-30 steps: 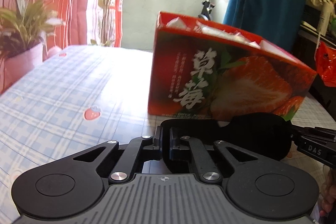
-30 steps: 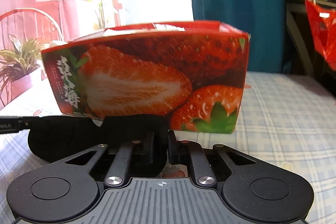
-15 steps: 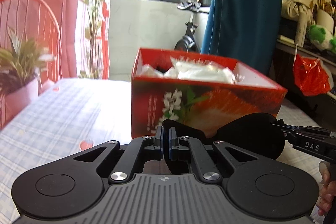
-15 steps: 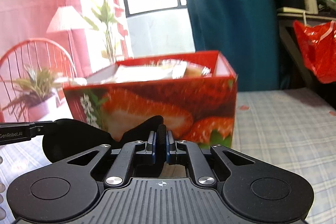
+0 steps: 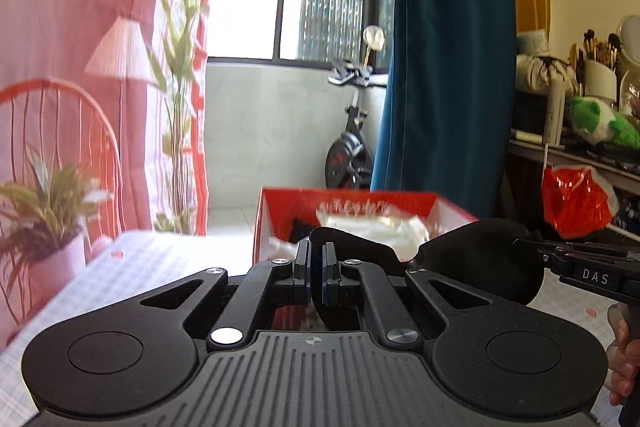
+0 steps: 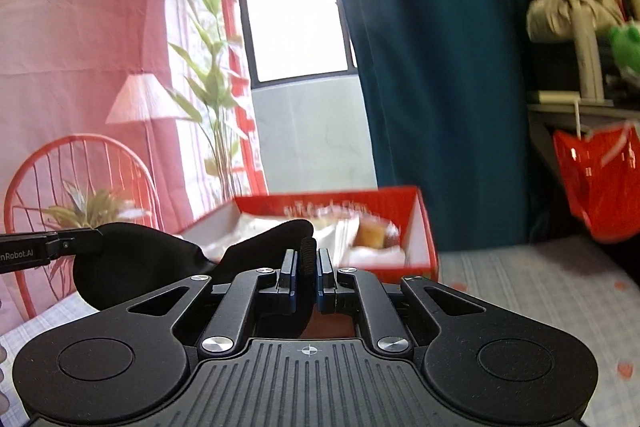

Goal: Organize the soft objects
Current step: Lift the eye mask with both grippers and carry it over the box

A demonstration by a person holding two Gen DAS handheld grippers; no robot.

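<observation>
My left gripper [image 5: 316, 277] and right gripper [image 6: 305, 277] each pinch one end of the soft black fabric eye mask [image 5: 472, 267], jaws pressed onto the cloth. Its long axis runs sideways between them, stretched level in the air just before the open red strawberry-print cardboard box [image 5: 276, 203]. The box sits on the pale blue checked tablecloth [image 6: 528, 291]. Beyond hang a teal curtain [image 5: 444, 67] and pink printed backdrop [image 5: 80, 7]. Only my left view catches the exercise bike [image 5: 352, 143]
</observation>
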